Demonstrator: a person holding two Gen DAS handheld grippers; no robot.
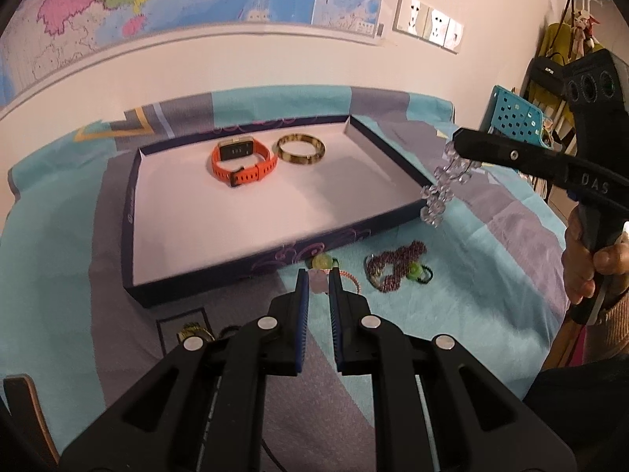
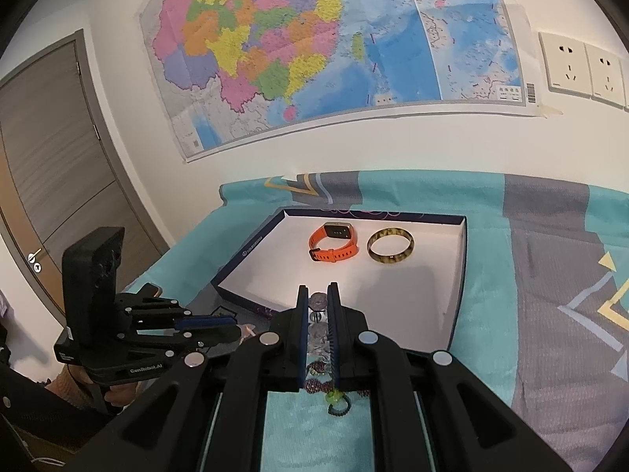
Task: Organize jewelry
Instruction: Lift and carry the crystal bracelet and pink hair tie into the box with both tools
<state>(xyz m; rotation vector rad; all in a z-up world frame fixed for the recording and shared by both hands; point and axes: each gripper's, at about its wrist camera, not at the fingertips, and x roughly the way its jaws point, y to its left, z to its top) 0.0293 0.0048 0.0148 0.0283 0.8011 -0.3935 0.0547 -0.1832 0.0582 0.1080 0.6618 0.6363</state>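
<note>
- Tray (image 1: pixel 393 165): shallow, rectangular, navy card walls, pale floor; on patterned cloth (image 1: pixel 491 275).
- Contents: orange ribbed-strap watch (image 1: pixel 241 161); glossy mottled bangle (image 1: pixel 300 150) just beside it.
- Right tongs (image 1: pixel 456 139): pinching a clear faceted bead strand (image 1: pixel 442 185) (dangling past the tray's corner).
- Left tongs (image 1: pixel 316 281): pressed together on a pink flower band (image 1: pixel 317 285).
- Loose on cloth: purple bead cluster (image 1: pixel 393 269).

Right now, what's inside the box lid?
Inside the box lid lie an orange watch and a mottled bangle, side by side near the far wall. The near wall hides a strip of its floor.
</note>
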